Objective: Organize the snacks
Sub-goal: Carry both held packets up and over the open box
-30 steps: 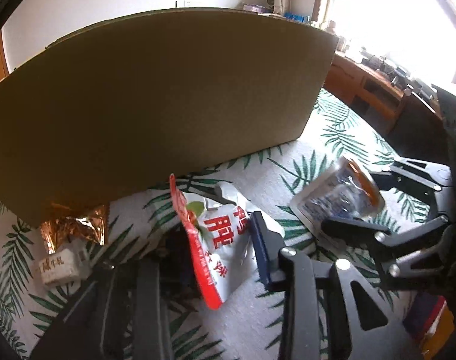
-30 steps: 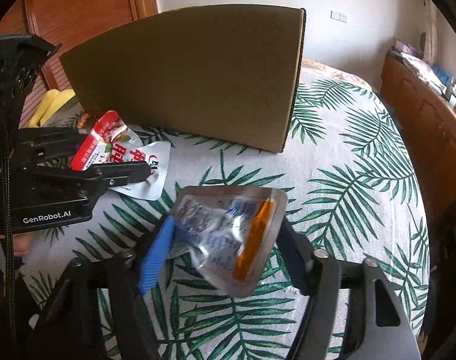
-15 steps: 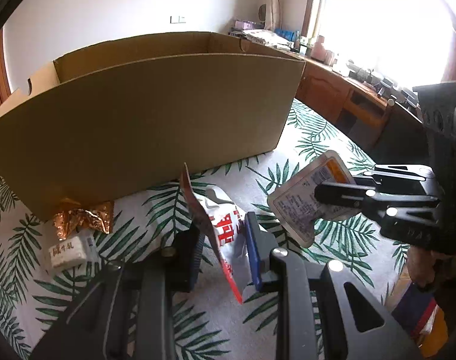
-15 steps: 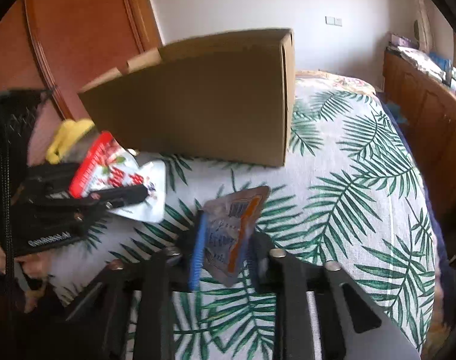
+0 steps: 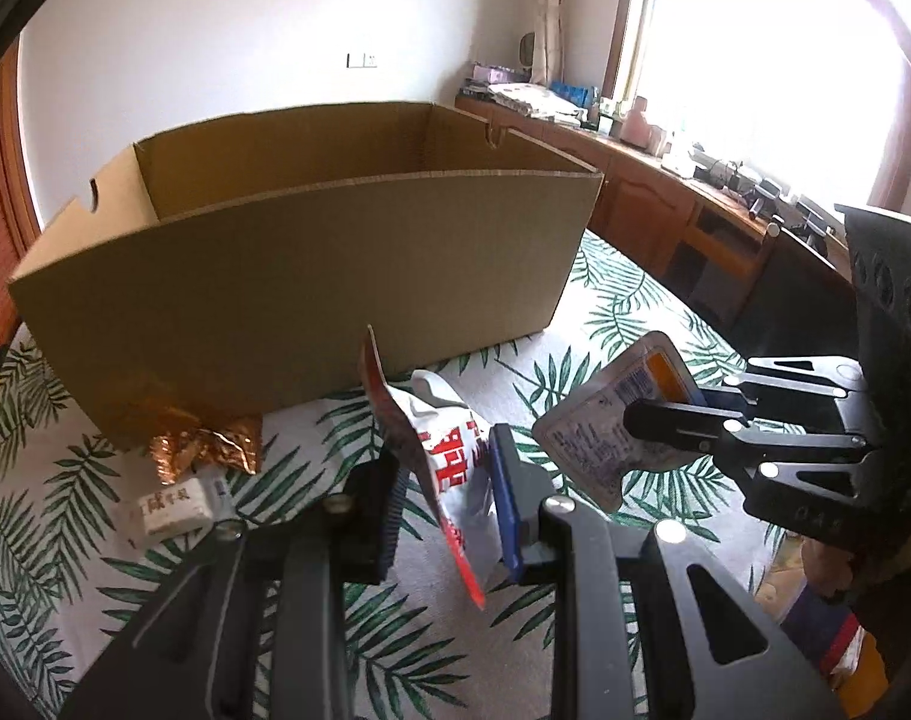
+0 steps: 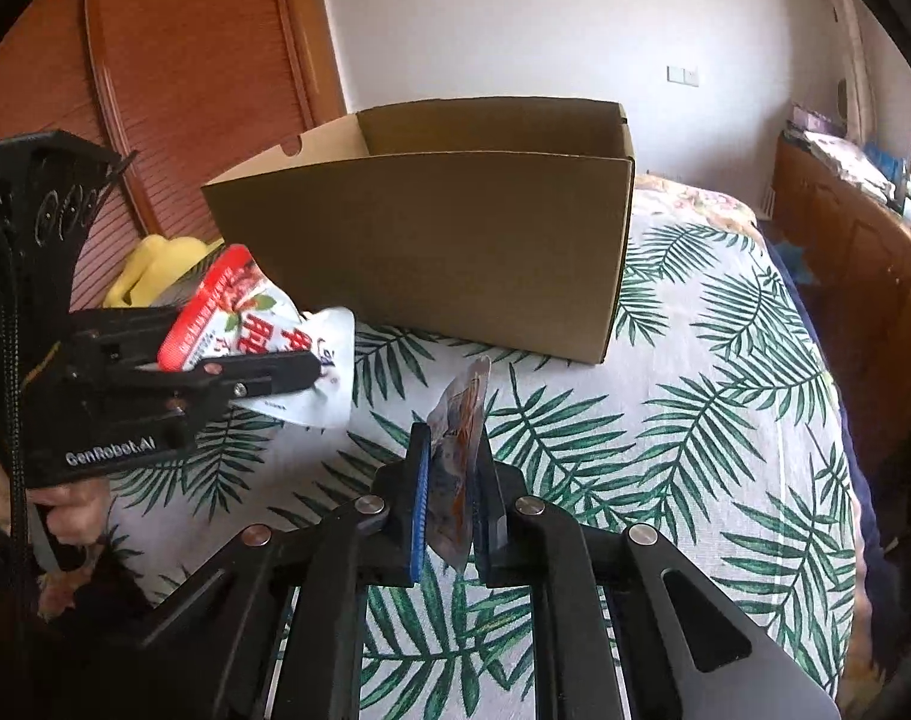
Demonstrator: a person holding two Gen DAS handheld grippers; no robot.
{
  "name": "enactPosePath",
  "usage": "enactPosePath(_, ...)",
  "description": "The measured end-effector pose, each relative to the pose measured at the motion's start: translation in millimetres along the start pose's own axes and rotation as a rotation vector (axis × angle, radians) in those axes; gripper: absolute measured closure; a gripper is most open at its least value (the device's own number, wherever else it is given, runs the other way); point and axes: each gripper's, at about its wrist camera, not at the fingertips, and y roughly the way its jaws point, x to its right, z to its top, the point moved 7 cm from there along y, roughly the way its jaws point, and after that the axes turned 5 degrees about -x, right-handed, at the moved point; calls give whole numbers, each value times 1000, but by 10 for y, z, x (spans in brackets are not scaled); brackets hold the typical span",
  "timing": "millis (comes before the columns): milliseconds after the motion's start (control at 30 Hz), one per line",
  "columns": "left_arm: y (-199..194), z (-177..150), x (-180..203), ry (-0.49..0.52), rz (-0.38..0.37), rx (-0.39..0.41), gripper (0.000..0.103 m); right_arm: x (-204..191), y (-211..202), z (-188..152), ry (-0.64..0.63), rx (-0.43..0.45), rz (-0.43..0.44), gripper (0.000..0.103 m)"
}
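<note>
An open brown cardboard box (image 5: 311, 252) (image 6: 449, 252) stands on the leaf-print cloth. My left gripper (image 5: 446, 480) is shut on a red-and-white snack packet (image 5: 443, 450), held edge-up in front of the box; the right wrist view shows that left gripper (image 6: 299, 369) and the snack packet (image 6: 257, 324) at left. My right gripper (image 6: 452, 480) is shut on a silver-and-orange pouch (image 6: 458, 444), lifted off the cloth. In the left wrist view that right gripper (image 5: 665, 420) holds the pouch (image 5: 611, 426) at right.
A crumpled gold wrapper (image 5: 203, 450) and a small white packet (image 5: 173, 504) lie by the box's near left corner. Something yellow (image 6: 155, 270) sits left of the box. A wooden cabinet (image 5: 665, 204) runs under the window; coloured packs (image 5: 827, 630) lie at the lower right.
Both grippers have risen with their packets, so the box's open top now shows. The right gripper closed onto the pouch, which turned from flat to edge-on. The left gripper tightened on its packet.
</note>
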Motion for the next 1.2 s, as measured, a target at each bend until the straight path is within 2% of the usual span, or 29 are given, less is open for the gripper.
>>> enactPosePath(467,-417,238,45,33,12,72,79,1,-406,226,-5,85,-9,94)
enactPosePath(733,-623,409,-66,45,39,111,79,-45,-612,427,-31,128,-17,94)
enactPosePath(1200,-775,778,-333,50,102,151,79,-154,-713,884,-58,184,-32,94)
